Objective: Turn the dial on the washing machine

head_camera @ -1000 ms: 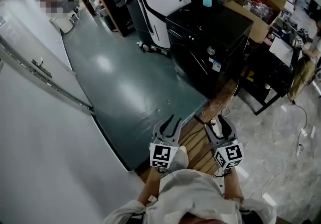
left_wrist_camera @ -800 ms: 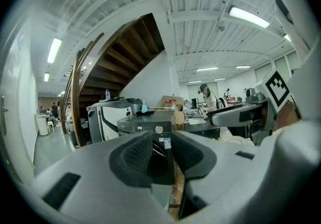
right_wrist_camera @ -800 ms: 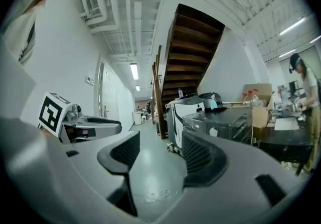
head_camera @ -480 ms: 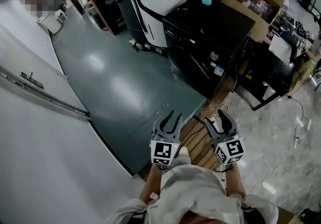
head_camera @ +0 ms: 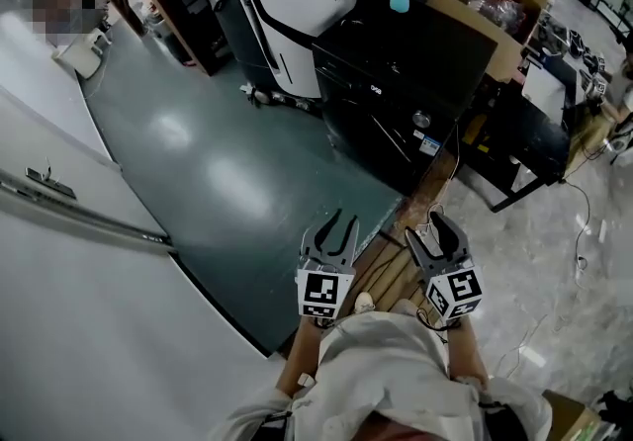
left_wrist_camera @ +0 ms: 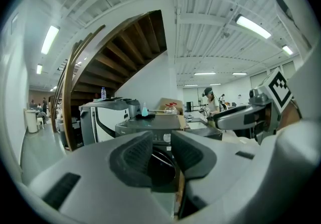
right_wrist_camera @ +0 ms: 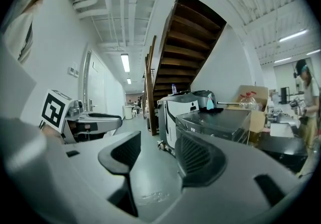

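The black washing machine (head_camera: 415,63) stands well ahead of the 2 hand-held grippers, across a stretch of green floor (head_camera: 227,162). The left hand-held gripper (head_camera: 337,227) and right hand-held gripper (head_camera: 427,229) are side by side, each with jaws apart and nothing between them. The dial (head_camera: 422,119), on the machine's front, is far beyond their tips.

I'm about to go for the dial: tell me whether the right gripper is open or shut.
Open. The right gripper shows its jaws standing apart in its own view, with only floor visible between them.
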A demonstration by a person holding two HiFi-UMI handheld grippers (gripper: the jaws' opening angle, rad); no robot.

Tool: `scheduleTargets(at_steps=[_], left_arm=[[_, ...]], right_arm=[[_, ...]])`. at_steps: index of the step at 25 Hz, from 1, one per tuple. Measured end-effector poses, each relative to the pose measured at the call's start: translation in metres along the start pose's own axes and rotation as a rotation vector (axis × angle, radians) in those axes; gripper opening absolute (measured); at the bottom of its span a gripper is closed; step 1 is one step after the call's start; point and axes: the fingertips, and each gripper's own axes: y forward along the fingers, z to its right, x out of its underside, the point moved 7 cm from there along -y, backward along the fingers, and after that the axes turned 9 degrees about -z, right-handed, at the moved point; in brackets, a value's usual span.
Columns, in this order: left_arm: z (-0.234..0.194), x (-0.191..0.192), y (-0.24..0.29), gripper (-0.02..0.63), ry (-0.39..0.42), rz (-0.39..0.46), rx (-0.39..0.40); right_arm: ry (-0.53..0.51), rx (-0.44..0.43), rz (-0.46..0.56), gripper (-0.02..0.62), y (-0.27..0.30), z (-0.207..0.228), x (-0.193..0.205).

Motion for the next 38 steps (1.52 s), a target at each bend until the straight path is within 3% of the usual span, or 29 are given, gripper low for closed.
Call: scheduleTargets(at_steps=[15,38], left_arm=[[-0.035,-0.018,0.06,0.12,0.004,-0.005,0.022],[-0.072,-0.048,0.201,0.121,-0.025,-0.097,0.005]], right_arm=[[-0.016,-0.007,-0.021,0.247,0.059,0.03,-0.027],[0.01,-0.078,-0.083,0.239,0.178,0.134,-0.055]])
